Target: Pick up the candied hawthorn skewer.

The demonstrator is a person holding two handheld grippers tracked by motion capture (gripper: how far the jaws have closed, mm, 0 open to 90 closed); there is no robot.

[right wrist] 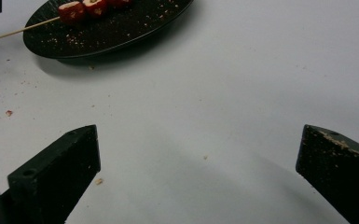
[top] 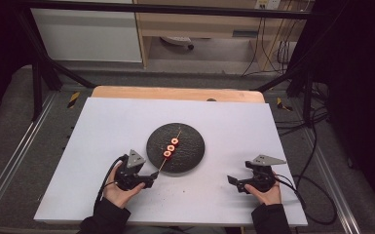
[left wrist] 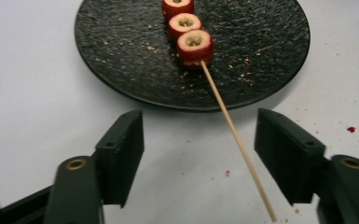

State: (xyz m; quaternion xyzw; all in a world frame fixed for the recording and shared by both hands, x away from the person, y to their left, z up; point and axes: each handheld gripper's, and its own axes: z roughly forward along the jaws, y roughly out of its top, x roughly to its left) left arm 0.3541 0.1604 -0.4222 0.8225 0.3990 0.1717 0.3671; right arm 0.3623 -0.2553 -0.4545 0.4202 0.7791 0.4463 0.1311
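A wooden skewer [top: 170, 147] with three red fruit slices threaded on it lies across a black round plate [top: 190, 146] in the middle of the white board. Its bare stick end juts over the plate's near left rim. My left gripper [top: 153, 176] sits at that end. In the left gripper view the stick [left wrist: 235, 135] runs between the two jaws, nearer the right one, and neither pad touches it; the left gripper [left wrist: 198, 123] is open. The slices [left wrist: 195, 44] rest on the plate [left wrist: 121, 56]. My right gripper [top: 231, 181] rests at the near right, open [right wrist: 199, 137], over bare board.
The white board [top: 102, 126] covers a wooden table [top: 175, 92]. Red and tan crumbs [left wrist: 351, 129] dot the board near the plate. Black frame bars and cables [top: 316, 185] run along the table's sides. The plate [right wrist: 121, 32] lies far ahead and left of the right jaws.
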